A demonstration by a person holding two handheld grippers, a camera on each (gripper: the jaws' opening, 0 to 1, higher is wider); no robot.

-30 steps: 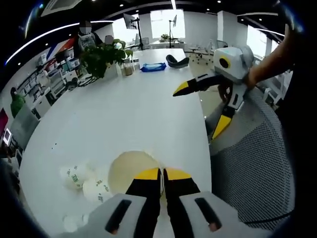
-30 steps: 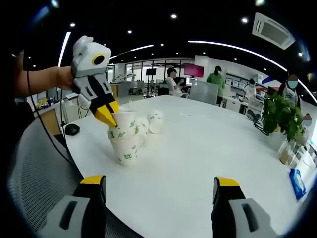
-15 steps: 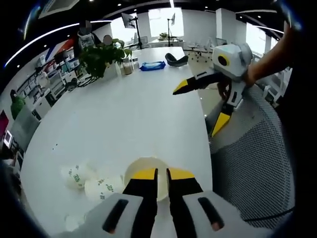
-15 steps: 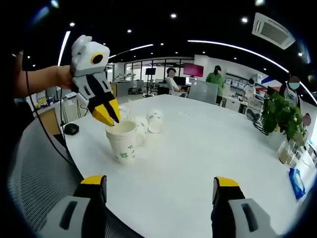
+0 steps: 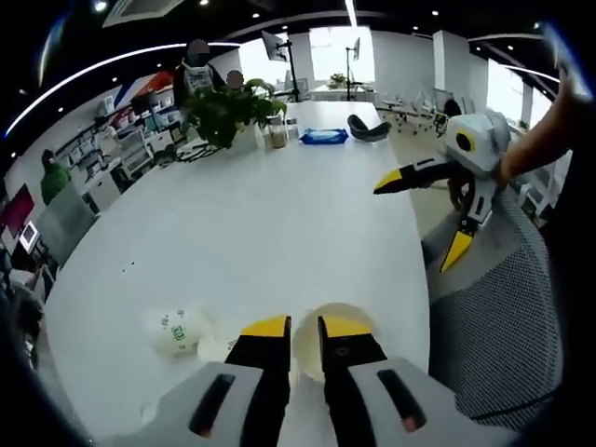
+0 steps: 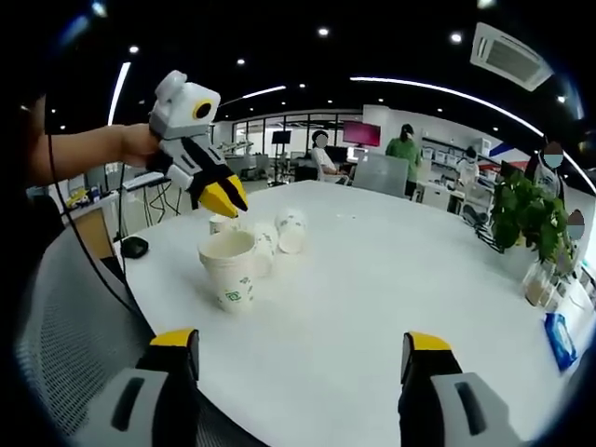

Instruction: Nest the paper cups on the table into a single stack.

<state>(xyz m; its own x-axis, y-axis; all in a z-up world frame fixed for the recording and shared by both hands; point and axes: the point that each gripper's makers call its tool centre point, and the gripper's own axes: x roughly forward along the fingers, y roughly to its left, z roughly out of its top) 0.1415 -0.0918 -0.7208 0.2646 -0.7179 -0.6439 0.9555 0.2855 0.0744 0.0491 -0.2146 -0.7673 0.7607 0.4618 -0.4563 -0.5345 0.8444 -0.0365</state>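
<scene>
On the white oval tabletop [image 6: 372, 289], an upright stack of nested white paper cups with green print [image 6: 229, 270] stands near the near-left edge in the right gripper view. Just behind it lie 2 loose white paper cups on their sides [image 6: 279, 233], with a third small upright cup [image 6: 222, 223] beside them. The left claw [image 6: 226, 197], yellow-tipped and held by a person's hand, hovers above and just clear of the stack; its jaws are nearly together and grip nothing. In the left gripper view the same claw [image 5: 303, 328] sits over the stack's open rim [image 5: 340, 326], with a tipped cup [image 5: 180, 330] to its left. The right claw [image 6: 300, 352] is spread wide and empty, near the tabletop's near edge, well apart from the cups. A green potted plant [image 6: 528, 219] stands at the far right.
</scene>
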